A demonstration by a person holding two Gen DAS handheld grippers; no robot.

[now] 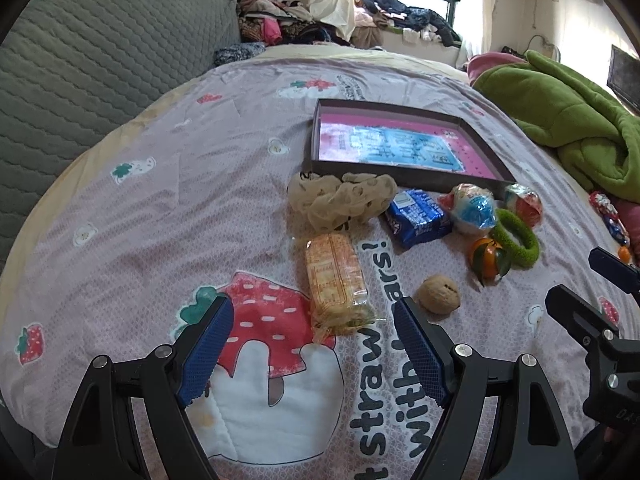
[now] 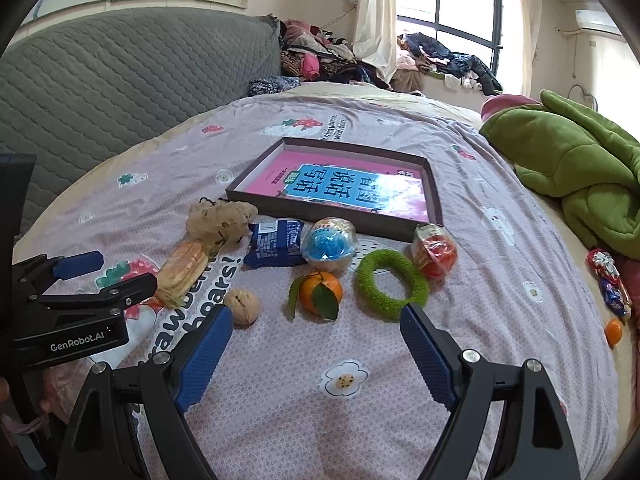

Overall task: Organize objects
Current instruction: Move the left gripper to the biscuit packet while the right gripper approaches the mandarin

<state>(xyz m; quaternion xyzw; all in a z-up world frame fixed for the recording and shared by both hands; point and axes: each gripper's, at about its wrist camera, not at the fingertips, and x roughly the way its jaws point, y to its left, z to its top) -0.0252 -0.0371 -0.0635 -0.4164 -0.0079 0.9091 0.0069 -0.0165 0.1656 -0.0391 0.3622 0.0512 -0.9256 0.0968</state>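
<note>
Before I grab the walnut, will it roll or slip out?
The walnut looks round and hard-shelled, so it will probably roll if nudged, though the soft bedsheet may slow it. Its bumpy shell should grip the ribbed pads fairly well. It looks small beside the open right hand-held gripper, so centre it first.

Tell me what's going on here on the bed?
A person holds two grippers over a bedspread, both open and empty. The left gripper points at a cracker pack; the right gripper points at an orange and a green ring. Also loose by these are a walnut, a blue packet and a mesh pouch. The tray beyond them holds only a book. Nothing is gripped yet.
</note>
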